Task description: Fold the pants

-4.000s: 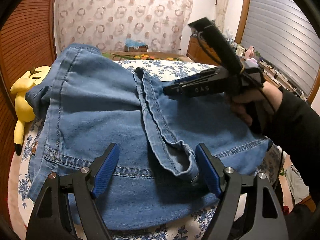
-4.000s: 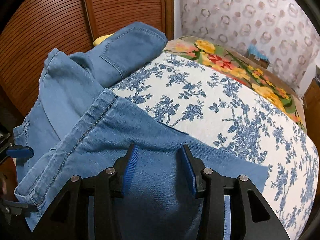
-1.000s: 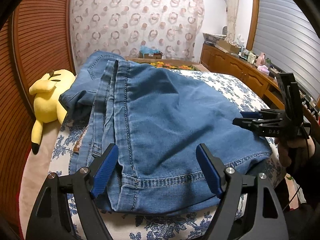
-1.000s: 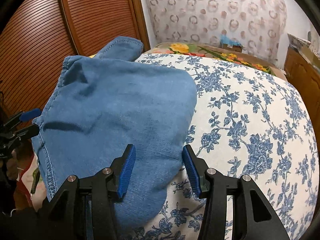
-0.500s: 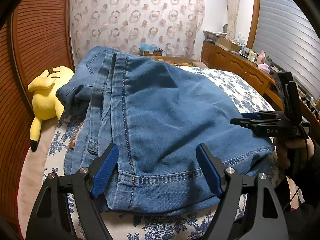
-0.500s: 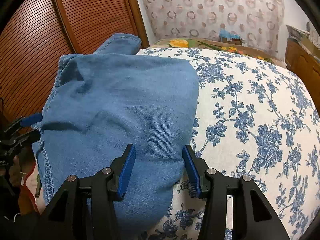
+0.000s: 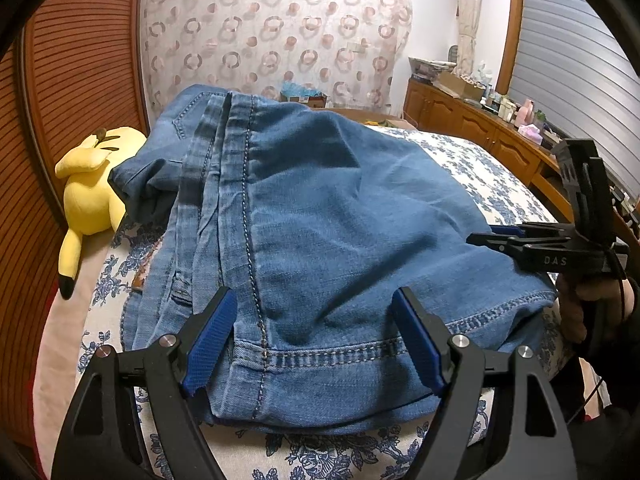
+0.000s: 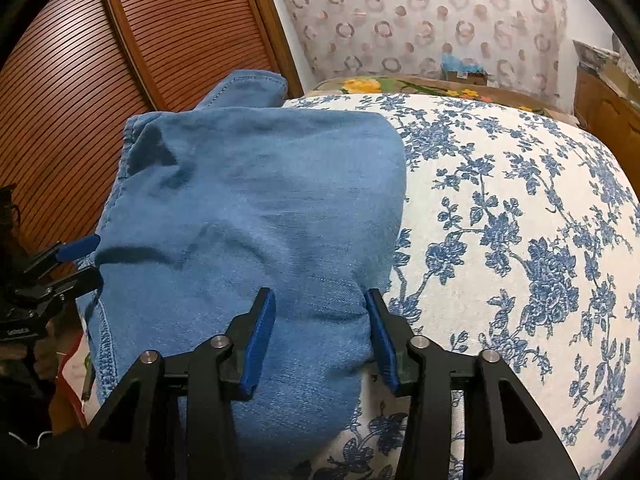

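A pair of light-blue denim pants (image 7: pixel 340 240) is seen lying folded into a thick stack on a bed covered with a white spread printed with blue flowers (image 8: pixel 520 220). In the left wrist view the stitched hems and a long side seam are shown facing the camera, with further layers of denim and part of a waistband visible beneath on the left side of the stack. The left gripper (image 7: pixel 316 344), black with blue-padded fingers, is held spread wide above the near hem; nothing is gripped between its pads, which are seen one to each side of the hem. The right gripper (image 8: pixel 320 332), of the same black and blue build, is likewise held apart, its fingers straddling the rounded folded edge of the denim without pinching it; whether the pads touch the cloth cannot be told. In the left wrist view the right gripper (image 7: pixel 496 236) is seen from the side at the far right edge of the stack. A yellow plush toy with black-tipped ears (image 7: pixel 88 188) is seen lying beside the pants, against a reddish-brown slatted wooden door (image 8: pixel 120 60). A curtain patterned with pale rings (image 7: pixel 272 40) is hung behind the bed.
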Available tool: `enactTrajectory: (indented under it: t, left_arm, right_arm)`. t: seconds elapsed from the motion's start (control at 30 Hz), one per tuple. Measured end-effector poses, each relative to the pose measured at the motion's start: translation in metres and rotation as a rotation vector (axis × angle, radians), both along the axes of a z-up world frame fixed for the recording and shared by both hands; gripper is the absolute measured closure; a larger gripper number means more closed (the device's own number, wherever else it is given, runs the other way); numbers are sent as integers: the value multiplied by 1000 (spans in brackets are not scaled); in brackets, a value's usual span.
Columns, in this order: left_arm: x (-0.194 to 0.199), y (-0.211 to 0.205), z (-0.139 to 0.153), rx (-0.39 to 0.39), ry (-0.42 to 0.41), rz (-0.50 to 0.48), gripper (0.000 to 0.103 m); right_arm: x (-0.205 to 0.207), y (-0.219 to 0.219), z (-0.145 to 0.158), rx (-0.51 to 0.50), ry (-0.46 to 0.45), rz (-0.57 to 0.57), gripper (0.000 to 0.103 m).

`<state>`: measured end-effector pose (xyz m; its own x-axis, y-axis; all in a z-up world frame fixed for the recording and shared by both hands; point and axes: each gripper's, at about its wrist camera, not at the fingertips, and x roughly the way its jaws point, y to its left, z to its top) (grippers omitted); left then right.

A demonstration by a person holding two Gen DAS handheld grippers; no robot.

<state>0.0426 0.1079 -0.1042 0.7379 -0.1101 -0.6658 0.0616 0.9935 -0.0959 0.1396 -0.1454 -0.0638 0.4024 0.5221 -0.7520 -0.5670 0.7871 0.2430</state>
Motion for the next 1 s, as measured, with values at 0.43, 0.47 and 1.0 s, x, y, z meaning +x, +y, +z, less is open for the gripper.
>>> enactTrajectory:
  t: [0.43, 0.47, 1.0]
  left_arm:
    - [1, 1, 9, 1, -32, 2, 23]
    - [1, 0, 10, 1, -36, 1, 23]
    - [34, -55, 23, 5, -62, -125, 23]
  right_arm:
    - [-15, -7, 30, 47, -140, 15, 91]
    - [-16, -10, 33, 40, -157, 11, 92]
    - [9, -170, 62, -111, -256, -281, 92]
